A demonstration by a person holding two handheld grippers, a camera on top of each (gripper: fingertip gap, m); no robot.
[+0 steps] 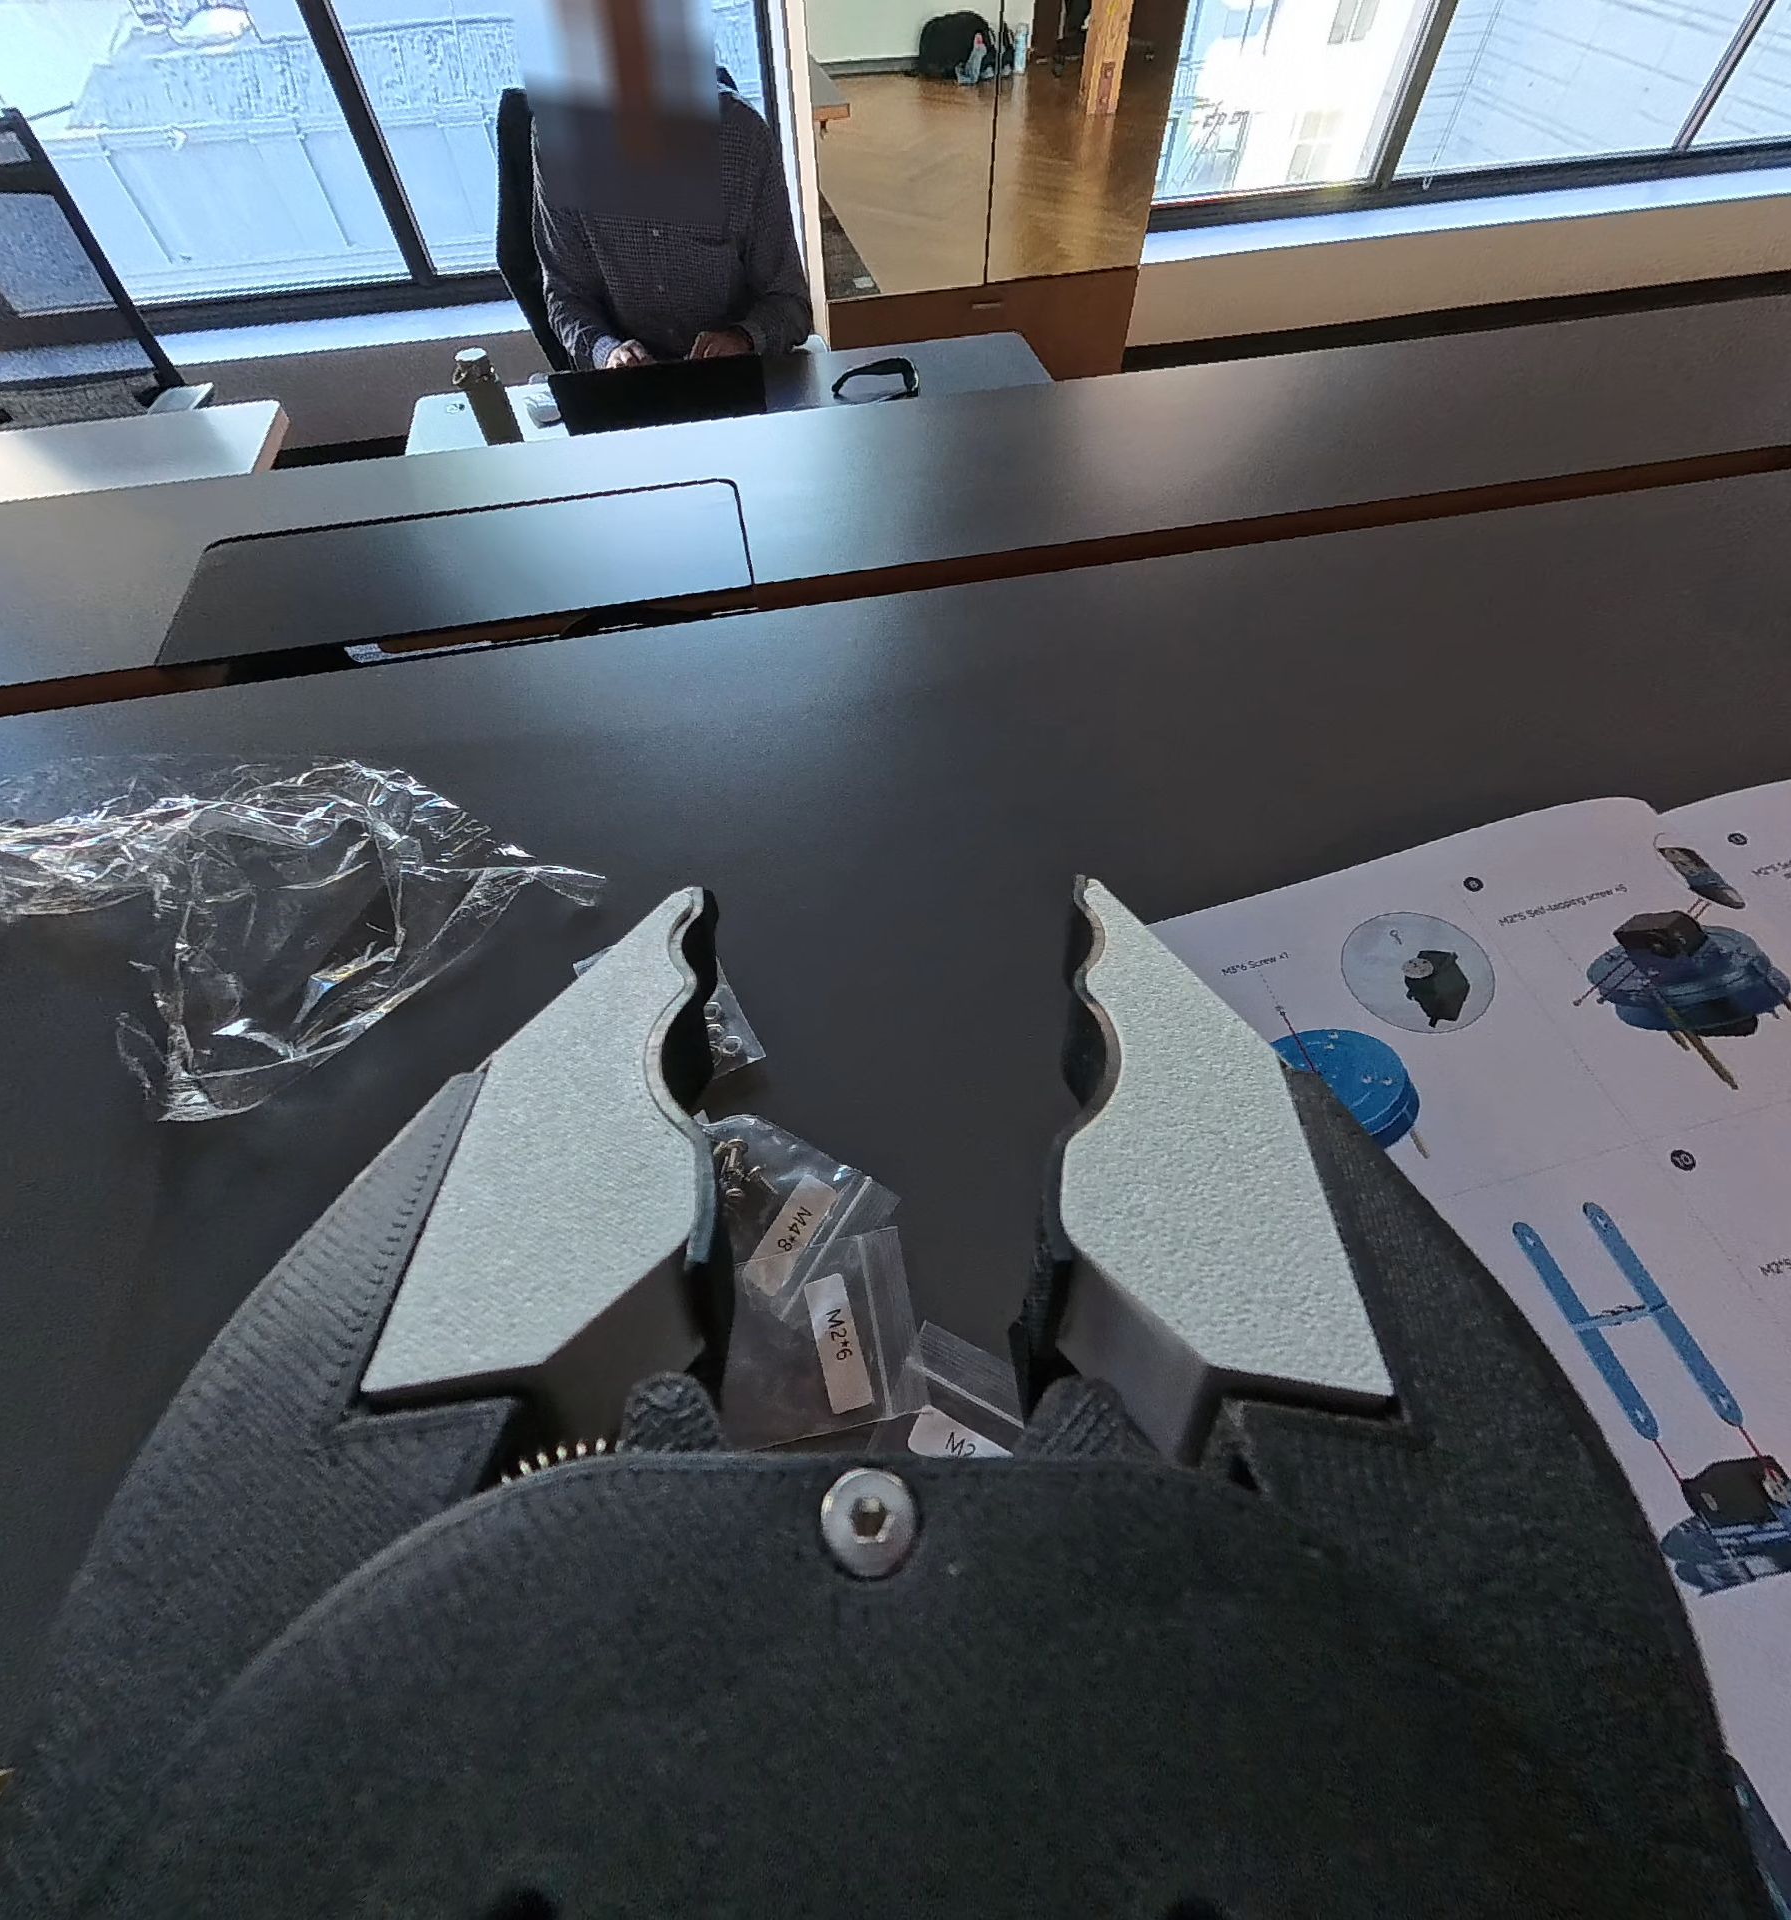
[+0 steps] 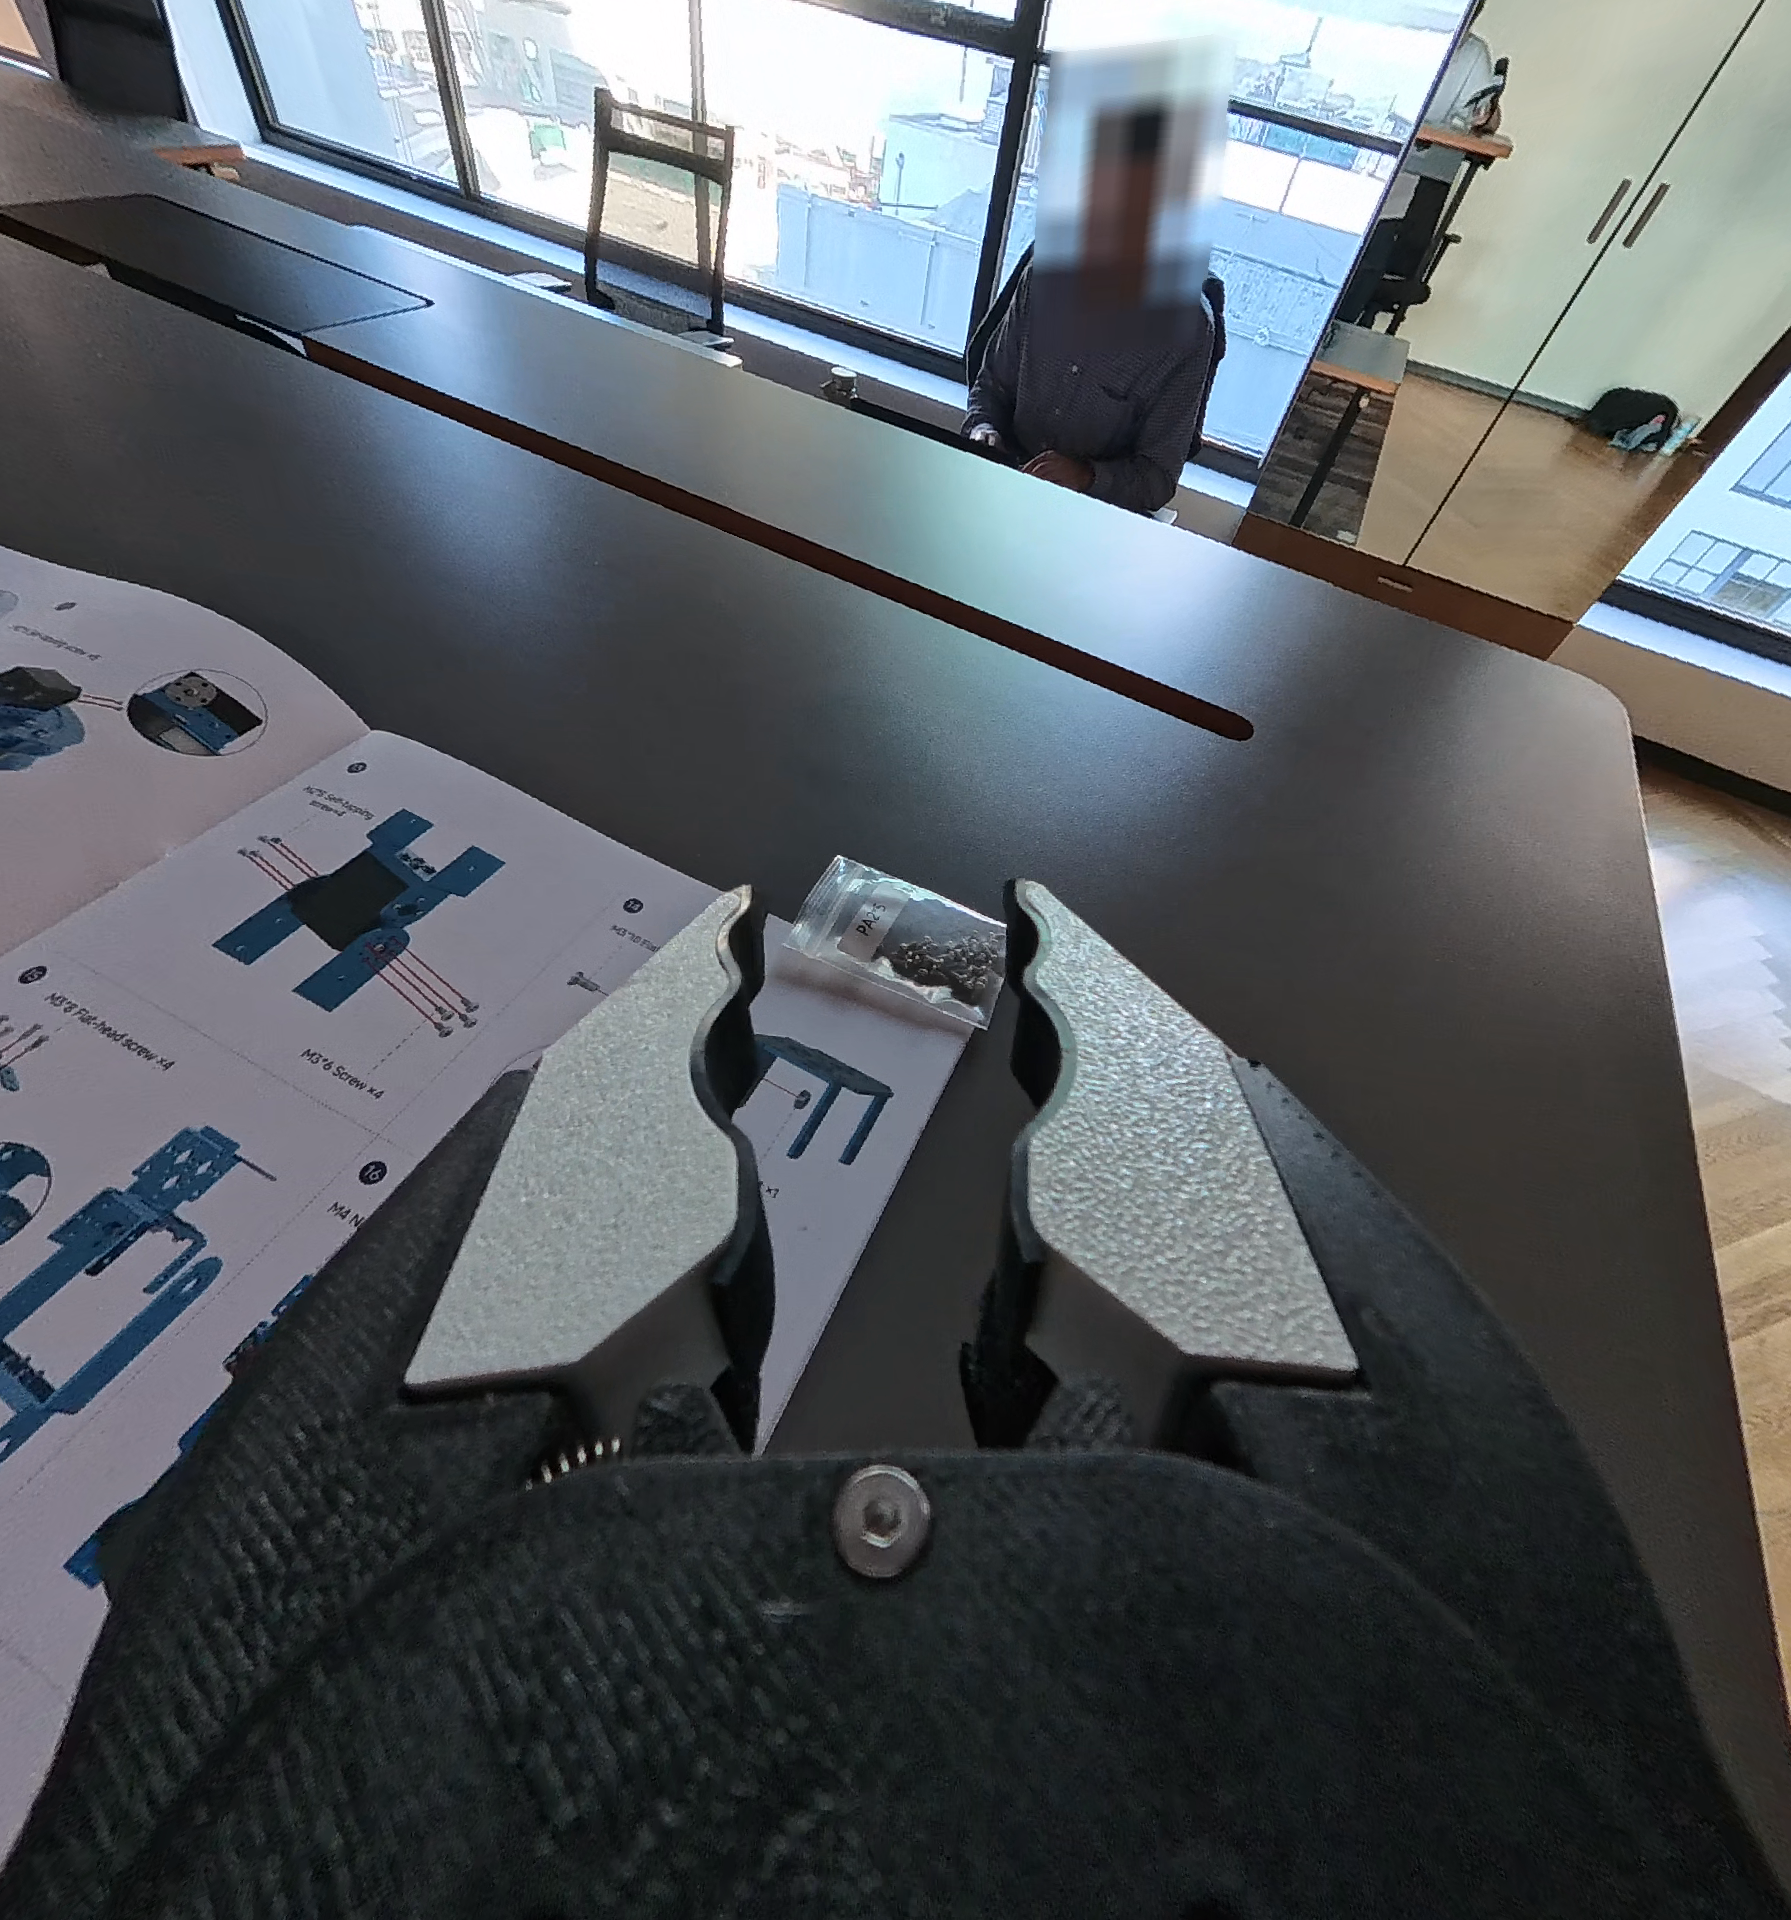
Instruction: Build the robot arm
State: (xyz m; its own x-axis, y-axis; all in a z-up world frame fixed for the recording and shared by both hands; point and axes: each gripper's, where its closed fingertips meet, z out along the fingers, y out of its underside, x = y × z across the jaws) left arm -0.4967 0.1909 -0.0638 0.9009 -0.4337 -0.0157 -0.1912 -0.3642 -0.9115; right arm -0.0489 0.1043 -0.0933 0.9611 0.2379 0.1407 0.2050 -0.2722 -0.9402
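Small clear zip bags of screws (image 1: pixel 818 1278), each with a white label strip, lie in a loose heap on the dark worktop (image 1: pixel 870 748), showing between the fingers of the left hand-held gripper (image 1: pixel 891 904). That gripper's body hides the near part of the heap, and one bag is half covered by its left finger. Its jaws stand apart, released, grasping nothing, held above the bags. Crumpled clear plastic wrap (image 1: pixel 236 914) lies toward the worktop's left edge.

The right hand-held gripper (image 2: pixel 878 902) is likewise released and empty, poised over the right edge of an open instruction booklet (image 2: pixel 247 935) with blue part drawings. Just beyond its tips lies one more labelled bag of dark screws (image 2: pixel 906 940), on the booklet's far corner and partly on the worktop. The booklet is cut off at the picture's left edge.
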